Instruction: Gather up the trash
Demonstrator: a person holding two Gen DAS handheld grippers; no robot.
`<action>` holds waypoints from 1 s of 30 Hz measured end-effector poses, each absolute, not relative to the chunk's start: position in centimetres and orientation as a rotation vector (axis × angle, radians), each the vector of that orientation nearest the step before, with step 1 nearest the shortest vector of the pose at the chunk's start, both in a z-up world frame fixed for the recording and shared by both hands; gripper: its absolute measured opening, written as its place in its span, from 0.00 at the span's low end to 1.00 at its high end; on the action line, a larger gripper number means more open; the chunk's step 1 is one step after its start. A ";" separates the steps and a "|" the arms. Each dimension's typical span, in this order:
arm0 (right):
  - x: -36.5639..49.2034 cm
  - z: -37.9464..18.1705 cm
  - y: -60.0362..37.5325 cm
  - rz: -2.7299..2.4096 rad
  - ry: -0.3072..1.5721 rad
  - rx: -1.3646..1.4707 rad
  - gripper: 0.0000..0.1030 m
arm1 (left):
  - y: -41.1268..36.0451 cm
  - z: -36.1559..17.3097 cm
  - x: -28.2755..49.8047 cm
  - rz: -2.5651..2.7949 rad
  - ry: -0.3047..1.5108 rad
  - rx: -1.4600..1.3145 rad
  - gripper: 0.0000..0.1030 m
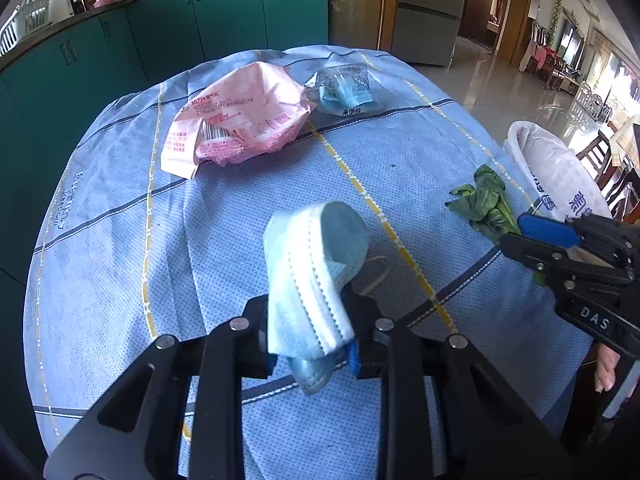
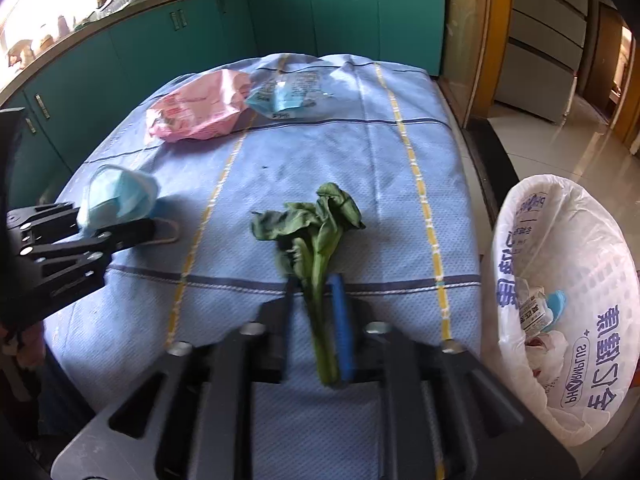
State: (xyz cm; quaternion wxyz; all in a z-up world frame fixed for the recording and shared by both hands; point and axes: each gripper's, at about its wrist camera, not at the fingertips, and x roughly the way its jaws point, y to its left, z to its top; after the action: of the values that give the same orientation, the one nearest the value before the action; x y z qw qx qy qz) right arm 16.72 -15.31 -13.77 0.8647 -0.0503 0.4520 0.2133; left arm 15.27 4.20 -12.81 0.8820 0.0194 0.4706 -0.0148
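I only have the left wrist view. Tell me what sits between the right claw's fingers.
Observer: The stalk of the leafy greens lies between the right claw's fingers, with a gap on one side, so it is not clamped.
Operator: Now report what is inside the bin.
Observer: The white-lined bin already holds a few wrappers.
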 end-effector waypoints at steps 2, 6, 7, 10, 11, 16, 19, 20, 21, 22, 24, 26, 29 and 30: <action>17.2 -13.9 -15.5 0.432 0.942 -0.098 0.45 | 4.2 -12.5 15.0 -0.033 0.973 0.038 0.25; 18.1 -14.1 -15.6 0.446 0.947 -0.081 0.45 | 4.3 -11.8 15.0 -0.031 0.959 0.037 0.25; 18.1 -14.2 -15.5 0.451 0.948 -0.088 0.45 | 4.3 -11.7 15.0 -0.030 0.956 0.038 0.25; 17.7 -14.2 -14.9 0.456 0.939 -0.109 0.34 | 4.0 -11.3 14.7 -0.029 0.946 0.039 0.25; 17.5 -14.1 -14.6 0.475 0.936 -0.116 0.20 | 3.8 -11.2 14.7 -0.029 0.943 0.040 0.25; 16.5 -13.9 -13.8 0.525 0.935 -0.131 0.10 | 2.9 -10.1 14.4 -0.032 0.914 0.053 0.25; 16.1 -13.1 -14.7 0.526 0.916 -0.104 0.10 | 2.1 -8.9 14.3 -0.038 0.885 0.067 0.25; 16.0 -12.7 -15.2 0.517 0.905 -0.099 0.10 | 1.7 -8.4 14.3 -0.043 0.872 0.072 0.25; 15.8 -12.2 -15.9 0.505 0.890 -0.087 0.10 | 1.3 -8.0 14.3 -0.048 0.859 0.077 0.25; 15.8 -11.7 -16.6 0.494 0.880 -0.075 0.10 | 0.9 -7.6 14.3 -0.054 0.852 0.080 0.25; 15.7 -10.7 -18.5 0.456 0.852 -0.055 0.10 | -0.1 -6.9 14.4 -0.077 0.829 0.087 0.25; 15.6 -9.9 -20.4 0.417 0.832 -0.037 0.10 | -1.4 -6.3 14.6 -0.107 0.808 0.097 0.25; 15.4 -9.1 -23.0 0.355 0.807 -0.016 0.10 | -3.6 -5.5 15.1 -0.155 0.787 0.115 0.25; 15.3 -8.8 -24.3 0.327 0.798 -0.007 0.10 | -4.5 -5.3 15.3 -0.174 0.781 0.123 0.25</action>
State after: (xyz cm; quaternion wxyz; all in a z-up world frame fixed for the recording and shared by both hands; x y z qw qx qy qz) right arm 15.33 -24.28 -8.78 0.9084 -0.0034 0.3867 0.1587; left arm 15.34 -4.53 -5.29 0.9192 0.0596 0.3800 -0.0847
